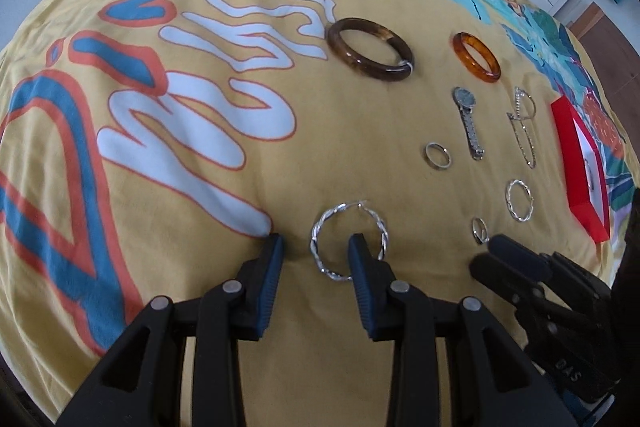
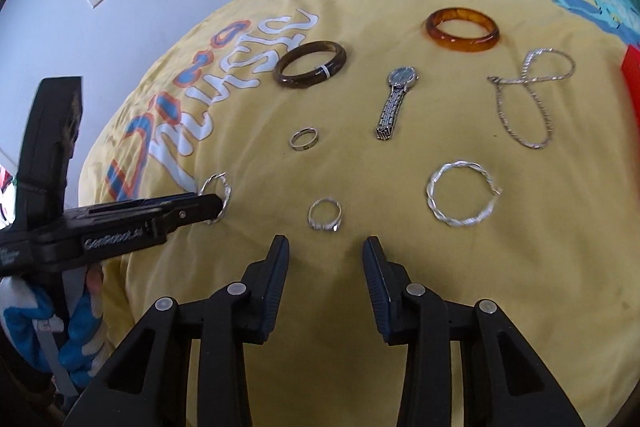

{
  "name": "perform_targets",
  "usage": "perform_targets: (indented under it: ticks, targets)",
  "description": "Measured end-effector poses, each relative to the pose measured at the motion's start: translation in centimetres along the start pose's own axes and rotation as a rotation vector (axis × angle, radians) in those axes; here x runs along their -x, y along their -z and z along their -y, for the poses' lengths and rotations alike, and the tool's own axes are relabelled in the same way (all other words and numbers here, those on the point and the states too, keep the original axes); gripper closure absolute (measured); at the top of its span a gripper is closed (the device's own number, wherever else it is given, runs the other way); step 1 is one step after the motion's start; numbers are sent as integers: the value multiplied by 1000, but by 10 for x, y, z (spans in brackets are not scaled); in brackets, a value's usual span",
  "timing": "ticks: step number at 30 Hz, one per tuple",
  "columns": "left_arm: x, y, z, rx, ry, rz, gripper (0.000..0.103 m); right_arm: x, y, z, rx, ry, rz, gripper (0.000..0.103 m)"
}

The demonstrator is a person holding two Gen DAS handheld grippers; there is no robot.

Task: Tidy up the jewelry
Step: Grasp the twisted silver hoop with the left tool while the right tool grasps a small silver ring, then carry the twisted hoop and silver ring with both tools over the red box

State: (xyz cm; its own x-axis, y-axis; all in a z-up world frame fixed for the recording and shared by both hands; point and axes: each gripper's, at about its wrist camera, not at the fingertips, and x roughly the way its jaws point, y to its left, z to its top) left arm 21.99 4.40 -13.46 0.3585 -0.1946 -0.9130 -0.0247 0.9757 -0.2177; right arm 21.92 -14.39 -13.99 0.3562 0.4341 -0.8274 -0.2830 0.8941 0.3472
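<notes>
Left wrist view puts the left gripper (image 1: 316, 243) low over the yellow printed cloth (image 1: 168, 251), its jaws spread wide, holding nothing. One jaw tip sits inside the twisted silver hoop (image 1: 349, 241) and the other lies well outside it, so the hoop's near-left rim is straddled. To take it cleanly, I judge the jaws should close slowly on that rim only, pressing lightly so the soft cloth does not bunch between the pads, then lift straight up.

Further right lie the dark brown bangle (image 1: 370, 49), a plain ring (image 1: 438, 155), the watch (image 1: 468, 121), the amber bangle (image 1: 477, 57), the chain (image 1: 523, 125), a second twisted hoop (image 1: 519, 200) and the red box (image 1: 580, 163), probably where pieces belong.

Right wrist view shows the right gripper (image 2: 326, 251) with jaws also wide apart and empty, just short of the stone ring (image 2: 325, 214).

The red box is cut by the frame edge; something pale inside it cannot be identified. What lies under the cloth is hidden, and the hoop's clasp is hard to make out.
</notes>
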Motion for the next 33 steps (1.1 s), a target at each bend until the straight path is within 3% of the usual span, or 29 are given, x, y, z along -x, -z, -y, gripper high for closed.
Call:
perform_targets:
  ticks: [9,12,21,33]
  targets:
    - [-5,-4,2,-39,-40,24,91,-20,-12,0,18,12,-11,82]
    - [-4,-3,3,-49,-51,33,96,-22,-15,1,15,12,-15,83]
    - [12,1,7,-47,-77,58,98,5,-7,-6,24,13,17,83]
    - [62,18,27,-80,-90,119,98,82,11,-8,11,37,123,83]
